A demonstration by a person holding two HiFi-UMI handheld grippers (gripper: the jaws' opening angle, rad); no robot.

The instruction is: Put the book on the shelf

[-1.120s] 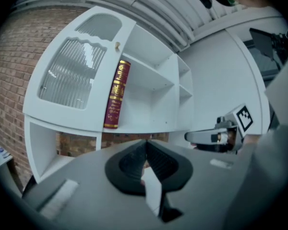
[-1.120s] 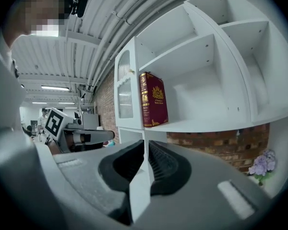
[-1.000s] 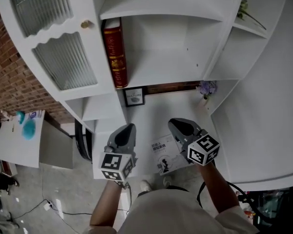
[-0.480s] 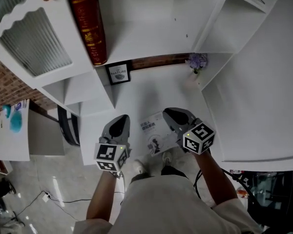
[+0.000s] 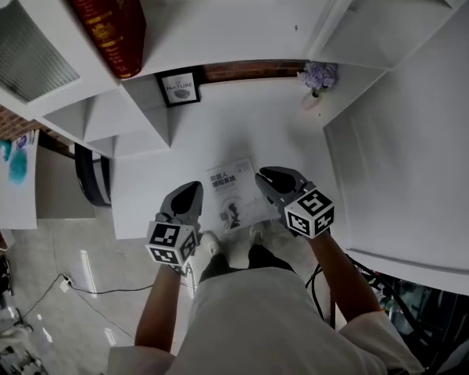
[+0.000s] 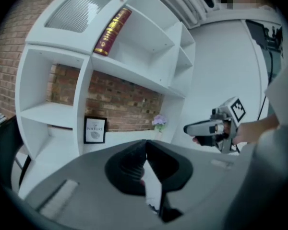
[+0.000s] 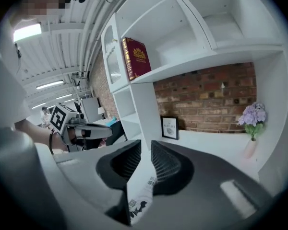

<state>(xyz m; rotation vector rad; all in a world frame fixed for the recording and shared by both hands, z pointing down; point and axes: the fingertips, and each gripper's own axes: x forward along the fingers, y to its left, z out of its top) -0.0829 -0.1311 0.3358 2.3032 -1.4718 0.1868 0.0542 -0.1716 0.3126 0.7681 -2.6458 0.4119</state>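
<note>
**Q:** Nearest the camera?
**A:** Two hand-held tools: left gripper (image 5: 191, 192), jaws clenched on nothing; right gripper (image 5: 270, 178), jaws narrowly parted, just been opening, with the edge of the white book (image 5: 230, 198) between them.

**Q:** Position of the book?
**A:** Flat and cover up on the white counter (image 5: 250, 123), near its front edge, between the two grippers.

**Q:** Farther back?
**A:** Against the brick wall (image 5: 250, 71), framed print (image 5: 180, 88) and vase of purple flowers (image 5: 319, 76). Above these, shelf (image 5: 219, 37) bearing a red book (image 5: 102, 14) at its left end.
</note>
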